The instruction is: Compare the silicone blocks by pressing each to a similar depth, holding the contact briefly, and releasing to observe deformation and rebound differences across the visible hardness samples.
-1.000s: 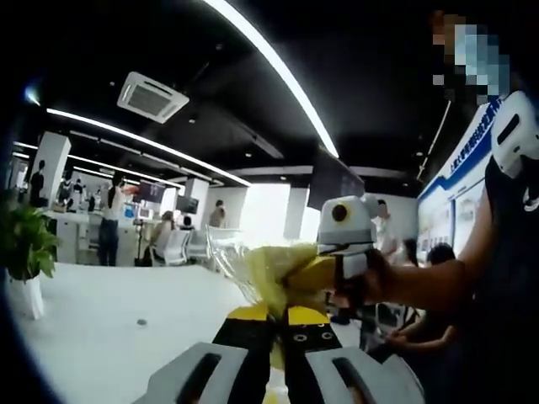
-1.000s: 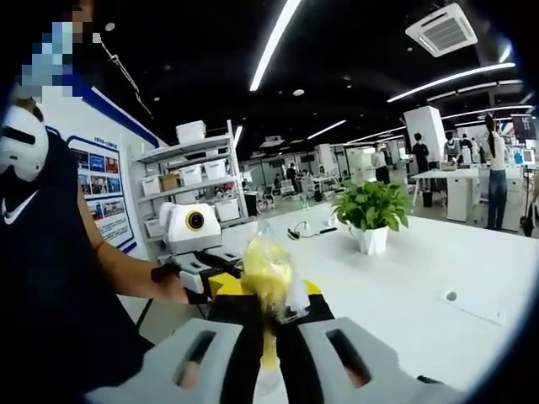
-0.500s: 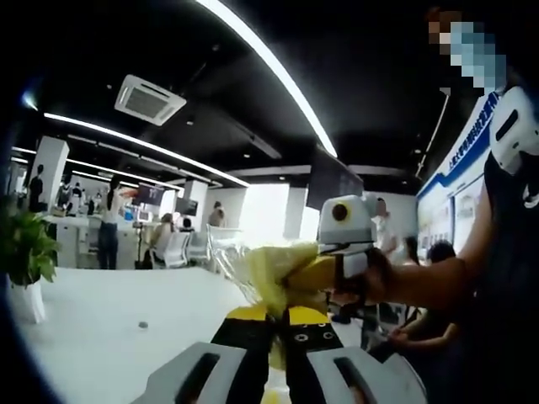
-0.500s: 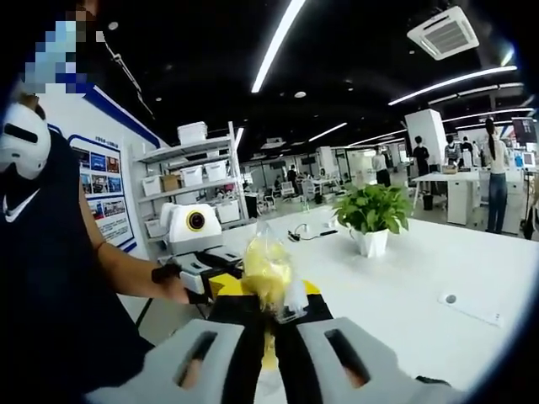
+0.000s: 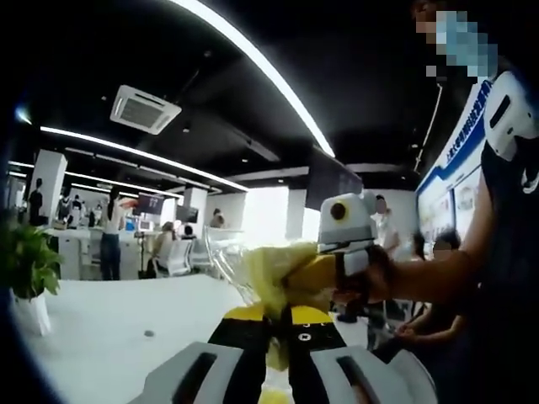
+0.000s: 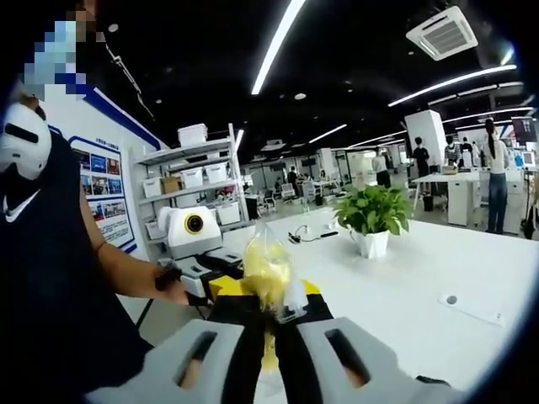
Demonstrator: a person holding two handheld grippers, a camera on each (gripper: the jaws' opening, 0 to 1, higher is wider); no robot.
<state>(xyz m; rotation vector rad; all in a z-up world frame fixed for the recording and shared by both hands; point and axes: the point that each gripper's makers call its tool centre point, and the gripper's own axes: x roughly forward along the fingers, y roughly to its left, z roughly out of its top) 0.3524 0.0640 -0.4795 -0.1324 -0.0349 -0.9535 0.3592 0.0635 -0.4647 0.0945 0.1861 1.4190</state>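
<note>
A clear plastic bag with something yellow inside hangs in the air between both grippers, above a white table. In the left gripper view my left gripper is shut on the bag's lower edge. My right gripper comes in from the right and pinches the same bag. In the right gripper view my right gripper is shut on the bag, and my left gripper holds it from the left. What is inside the bag is crumpled and unclear.
A potted plant and a small round spot sit on the white table. A shelf with boxes stands behind. The person holding the grippers is close by. Other people stand at far desks.
The left gripper view has shifted slightly, so the plant sits lower and further left. Both grippers keep the same hold on the bag.
</note>
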